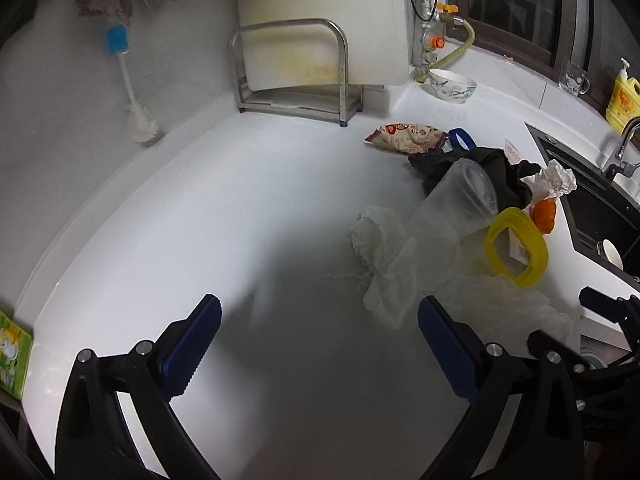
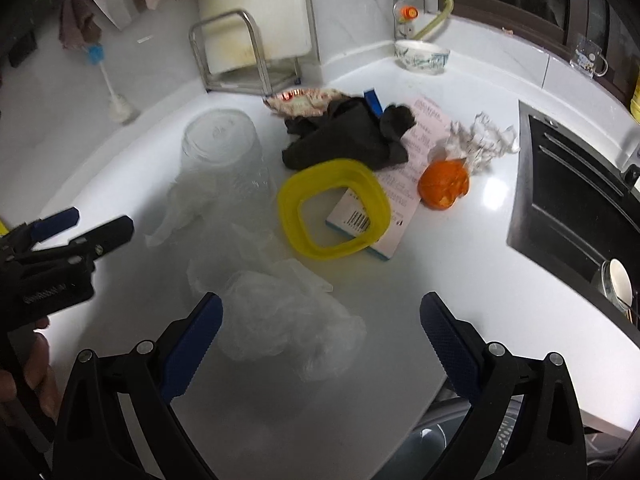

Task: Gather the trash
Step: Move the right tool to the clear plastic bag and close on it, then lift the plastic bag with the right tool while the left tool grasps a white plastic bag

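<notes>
Evidently, both the left hand-held gripper (image 1: 319,344) and the right hand-held gripper (image 2: 321,342) stood released and empty; the crumpled plastic bag (image 2: 288,320) looked light, soft and slippery, best pinched at a raised fold.

crumpled clear plastic bag (image 2: 292,328) lies nearest; yellow ring lid (image 2: 334,209) rests on a small box (image 2: 360,222); orange peel (image 2: 444,185) beside crumpled paper (image 2: 480,140); black cloth (image 2: 352,136) behind

Both the left gripper (image 1: 320,344) and right gripper (image 2: 320,340) have black angular linkage arms with silver round screws and blue ribbed pads (image 1: 192,346). At 9 o'clock in the right view, faint lettering marks the left gripper's black body.
</notes>
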`<state>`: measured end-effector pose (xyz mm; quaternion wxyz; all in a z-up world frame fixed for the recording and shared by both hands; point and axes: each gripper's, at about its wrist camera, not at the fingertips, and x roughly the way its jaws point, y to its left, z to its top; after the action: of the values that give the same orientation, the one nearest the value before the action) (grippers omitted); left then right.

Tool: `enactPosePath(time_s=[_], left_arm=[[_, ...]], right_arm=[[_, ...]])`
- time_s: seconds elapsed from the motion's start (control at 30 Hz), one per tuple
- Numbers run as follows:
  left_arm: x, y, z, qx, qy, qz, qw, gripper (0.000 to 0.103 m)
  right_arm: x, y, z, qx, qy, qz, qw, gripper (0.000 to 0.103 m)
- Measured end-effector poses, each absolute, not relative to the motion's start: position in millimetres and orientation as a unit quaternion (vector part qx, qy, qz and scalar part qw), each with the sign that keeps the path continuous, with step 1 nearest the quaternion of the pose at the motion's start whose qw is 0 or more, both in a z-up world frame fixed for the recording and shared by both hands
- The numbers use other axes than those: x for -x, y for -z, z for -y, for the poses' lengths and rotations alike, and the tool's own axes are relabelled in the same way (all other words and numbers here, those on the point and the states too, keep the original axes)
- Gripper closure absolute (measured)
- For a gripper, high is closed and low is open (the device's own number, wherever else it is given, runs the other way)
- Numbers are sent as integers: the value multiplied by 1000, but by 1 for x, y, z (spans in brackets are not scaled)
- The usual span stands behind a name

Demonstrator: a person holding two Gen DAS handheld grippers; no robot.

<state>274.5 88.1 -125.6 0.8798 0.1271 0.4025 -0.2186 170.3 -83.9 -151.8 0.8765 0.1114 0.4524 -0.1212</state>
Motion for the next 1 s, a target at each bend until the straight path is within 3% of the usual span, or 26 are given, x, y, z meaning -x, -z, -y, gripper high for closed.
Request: enactPosePath(time_s=[0.23, 0.33, 0.4, 0.6, 1.0], left_arm=[[-285, 136, -83, -137, 238, -402, 874, 6], [-286, 137, -79, -136, 248, -401, 871, 6], [-286, 138, -75, -138, 254, -399, 870, 6], [-285, 141, -68, -143, 271, -401, 863, 6], [-292, 153, -50, -155, 270, -383, 870, 9]], right_arm=[[-177, 165, 78, -102, 125, -460, 873, 10], [-178, 166, 77, -95, 121, -463, 873, 27], [-179, 168, 76, -95, 114, -471, 869, 45], [-175, 164, 77, -106, 100, -475, 868, 59], [-119, 145, 93, -136, 104, -464, 869, 60]])
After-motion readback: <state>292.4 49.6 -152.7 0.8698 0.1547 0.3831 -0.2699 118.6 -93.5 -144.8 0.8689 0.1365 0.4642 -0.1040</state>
